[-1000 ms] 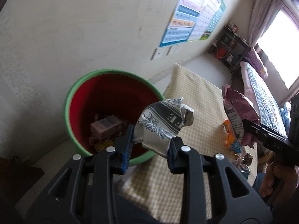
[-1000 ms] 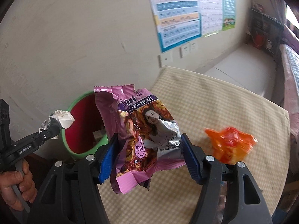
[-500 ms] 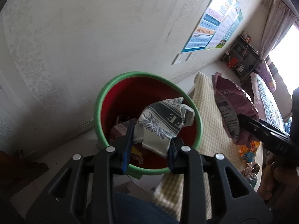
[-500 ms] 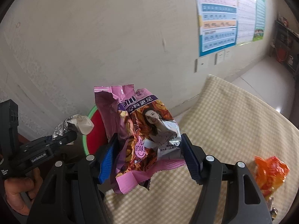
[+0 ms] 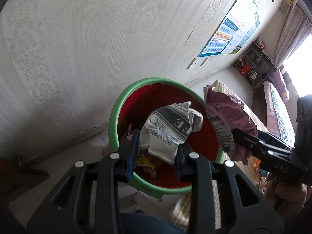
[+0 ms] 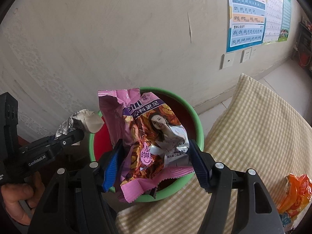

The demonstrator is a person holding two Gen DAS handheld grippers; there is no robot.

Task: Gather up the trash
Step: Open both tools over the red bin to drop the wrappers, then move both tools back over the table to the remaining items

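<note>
My left gripper is shut on a crumpled white and grey wrapper, held right over the mouth of the red bin with a green rim. Several bits of trash lie at the bin's bottom. My right gripper is shut on a pink snack bag, which hangs above the same bin. In the left wrist view the pink snack bag sits over the bin's right rim, gripped by the right gripper. In the right wrist view the left gripper holds its wrapper at the bin's left edge.
The bin stands on the floor against a pale patterned wall, beside a table with a checked cloth. An orange wrapper lies on the cloth at the right. A person's hand holds the left gripper. Posters hang on the wall.
Both grippers have moved left from over the table to above the bin, each keeping its hold. The orange wrapper has slid toward the right edge of the right wrist view.
</note>
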